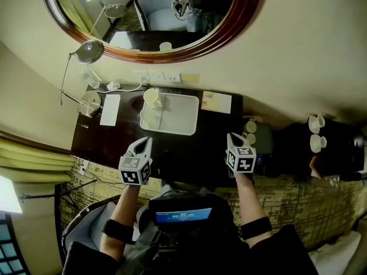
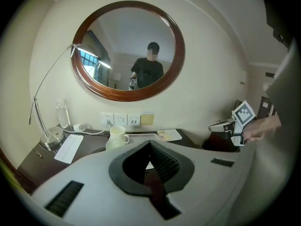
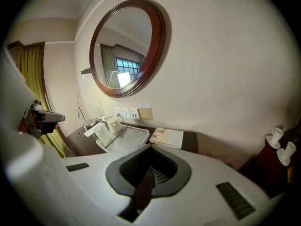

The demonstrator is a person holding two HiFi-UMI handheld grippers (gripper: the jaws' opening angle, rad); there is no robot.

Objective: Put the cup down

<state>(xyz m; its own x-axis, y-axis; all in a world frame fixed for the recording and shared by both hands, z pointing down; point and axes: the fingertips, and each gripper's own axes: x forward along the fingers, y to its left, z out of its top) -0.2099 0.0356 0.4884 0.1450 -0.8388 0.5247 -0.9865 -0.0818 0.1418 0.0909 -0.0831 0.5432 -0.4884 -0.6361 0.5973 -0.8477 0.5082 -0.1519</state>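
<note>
Head view shows the cup (image 1: 152,97) set at the tray's (image 1: 184,117) back-left corner, left gripper (image 1: 145,142) and right gripper (image 1: 233,137) both clenched empty near the desk's (image 1: 109,143) front edge, so I'd keep them clear.

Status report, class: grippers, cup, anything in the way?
Left gripper shut, empty. Right gripper shut, empty. Cup upright on tray, glass beside. No obstruction seen.

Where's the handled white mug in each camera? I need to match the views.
Head view: mug at the tray's far left corner, upper centre.
Left gripper view: mug left of centre, above the jaws.
Right gripper view: mug left of centre, on the tray.
Shared landmark: wall sockets just behind it.
</note>
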